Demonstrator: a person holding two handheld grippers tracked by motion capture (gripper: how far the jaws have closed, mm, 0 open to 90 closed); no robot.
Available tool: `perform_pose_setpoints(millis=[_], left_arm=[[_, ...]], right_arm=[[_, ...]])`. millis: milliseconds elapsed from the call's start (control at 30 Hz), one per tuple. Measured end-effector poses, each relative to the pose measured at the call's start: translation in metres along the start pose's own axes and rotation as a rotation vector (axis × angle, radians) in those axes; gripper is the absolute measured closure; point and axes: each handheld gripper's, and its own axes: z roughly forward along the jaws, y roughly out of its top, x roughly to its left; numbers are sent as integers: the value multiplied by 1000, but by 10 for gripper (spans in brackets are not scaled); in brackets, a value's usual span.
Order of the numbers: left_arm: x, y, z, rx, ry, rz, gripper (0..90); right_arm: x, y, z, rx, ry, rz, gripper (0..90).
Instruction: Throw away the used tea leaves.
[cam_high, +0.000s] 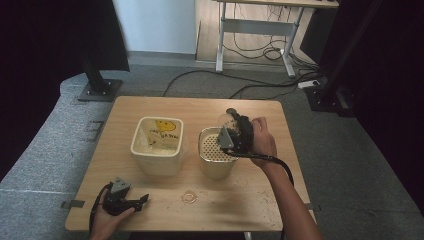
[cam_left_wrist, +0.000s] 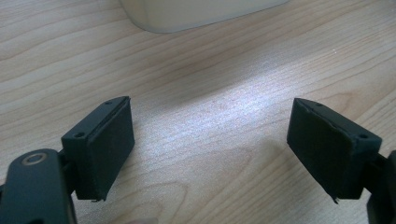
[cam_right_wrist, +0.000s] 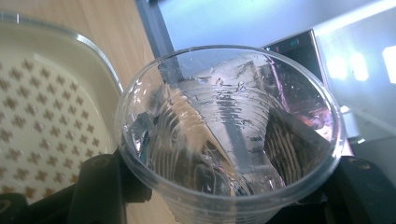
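Nearest, the left gripper (cam_high: 131, 203) rested on the table (cam_high: 250, 200), jaws spread, empty. Beyond, the right gripper (cam_high: 235, 131) pinched a clear plastic cup (cam_right_wrist: 229, 135), tilted above the perforated container (cam_high: 216, 150). Pouring would go best slowly, with the rim kept over the strainer.

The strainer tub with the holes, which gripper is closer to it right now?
Right. The right gripper holds a clear plastic cup at the strainer tub's far rim. The left gripper sits open at the table's near-left edge.
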Motion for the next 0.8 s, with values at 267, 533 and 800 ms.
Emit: perform_pose_setpoints(millis=[267,533,800], left_arm=[[2,3,2,3,1,-7,148],[1,3,2,4,7,-2,147],[1,3,2,3,4,-5,147]], right_arm=[[14,4,11,64,-48,-308,380],[24,12,10,87,-142,-634,388],[35,19,9,113,-212,-961,392]])
